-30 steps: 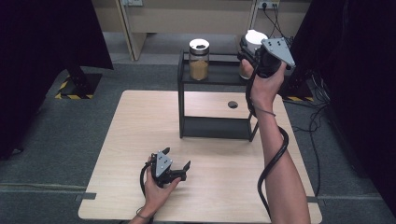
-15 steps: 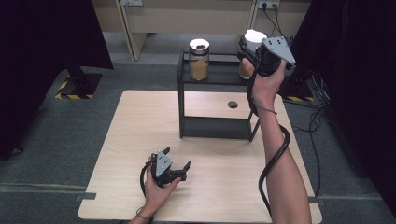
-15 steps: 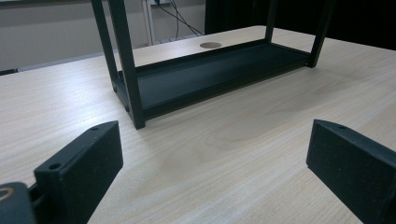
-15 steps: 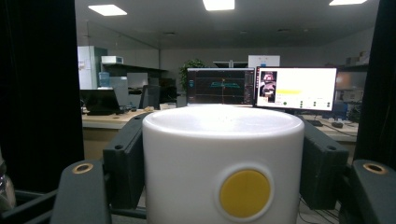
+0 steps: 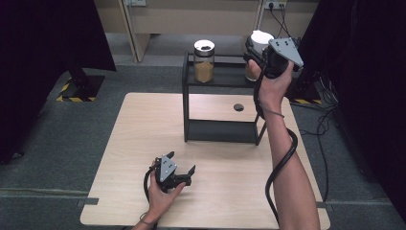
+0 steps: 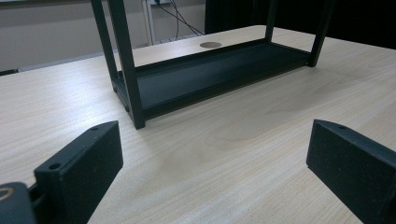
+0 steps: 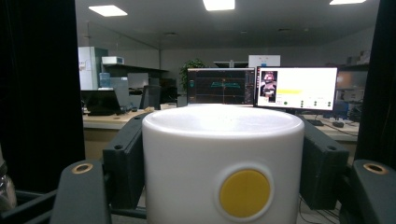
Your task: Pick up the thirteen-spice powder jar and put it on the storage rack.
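Observation:
A jar with a white lid (image 5: 261,37) stands at the right end of the top shelf of a black rack (image 5: 218,80). My right gripper (image 5: 255,48) is raised to that shelf and shut on the lid. In the right gripper view the lid (image 7: 205,140), with a yellow dot on its side, sits squeezed between the jaws of my right gripper (image 7: 223,163). My left gripper (image 5: 182,162) rests low on the table (image 5: 134,143) near its front edge, open and holding nothing. Its view shows my left gripper (image 6: 215,154) with jaws wide apart, aimed at the rack (image 6: 210,74).
A second jar (image 5: 204,61) with amber contents stands at the left end of the top shelf. The rack's lower shelf (image 5: 220,129) is bare. A round cable hole (image 5: 238,107) lies in the table behind it. Dark curtains flank the table, and cables trail at the right.

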{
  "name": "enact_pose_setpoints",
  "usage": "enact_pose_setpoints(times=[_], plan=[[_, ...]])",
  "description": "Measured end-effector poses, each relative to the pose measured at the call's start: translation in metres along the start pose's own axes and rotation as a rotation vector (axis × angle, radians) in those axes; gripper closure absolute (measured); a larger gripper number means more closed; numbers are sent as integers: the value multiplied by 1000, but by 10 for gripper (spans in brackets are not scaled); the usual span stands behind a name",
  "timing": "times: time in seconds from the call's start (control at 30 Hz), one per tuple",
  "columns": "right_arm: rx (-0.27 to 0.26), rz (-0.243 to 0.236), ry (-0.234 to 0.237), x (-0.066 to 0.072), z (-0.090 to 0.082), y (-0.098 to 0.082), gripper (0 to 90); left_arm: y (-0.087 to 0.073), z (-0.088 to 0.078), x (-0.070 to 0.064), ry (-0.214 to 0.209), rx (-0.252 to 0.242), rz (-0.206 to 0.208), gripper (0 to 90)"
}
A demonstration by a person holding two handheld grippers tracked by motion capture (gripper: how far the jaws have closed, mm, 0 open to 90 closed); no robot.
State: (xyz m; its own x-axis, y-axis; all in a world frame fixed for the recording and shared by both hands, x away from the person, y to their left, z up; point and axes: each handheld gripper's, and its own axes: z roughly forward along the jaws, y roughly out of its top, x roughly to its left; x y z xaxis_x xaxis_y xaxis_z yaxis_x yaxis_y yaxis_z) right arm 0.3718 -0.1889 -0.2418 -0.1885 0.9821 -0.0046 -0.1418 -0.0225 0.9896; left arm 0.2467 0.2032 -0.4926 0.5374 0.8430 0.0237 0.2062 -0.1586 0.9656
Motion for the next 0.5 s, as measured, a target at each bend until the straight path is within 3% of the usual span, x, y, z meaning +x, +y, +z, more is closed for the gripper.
enact_pose_setpoints(times=[0.23,0.4,0.5], plan=[[7,-11,0,0,1,-1,279,0,0,0,0,0,1,30],[11,9,5,-2,2,-2,136,0,0,0,0,2,1,30],[4,-6,16,-2,1,-1,43,1,0,0,-1,4,1,30]])
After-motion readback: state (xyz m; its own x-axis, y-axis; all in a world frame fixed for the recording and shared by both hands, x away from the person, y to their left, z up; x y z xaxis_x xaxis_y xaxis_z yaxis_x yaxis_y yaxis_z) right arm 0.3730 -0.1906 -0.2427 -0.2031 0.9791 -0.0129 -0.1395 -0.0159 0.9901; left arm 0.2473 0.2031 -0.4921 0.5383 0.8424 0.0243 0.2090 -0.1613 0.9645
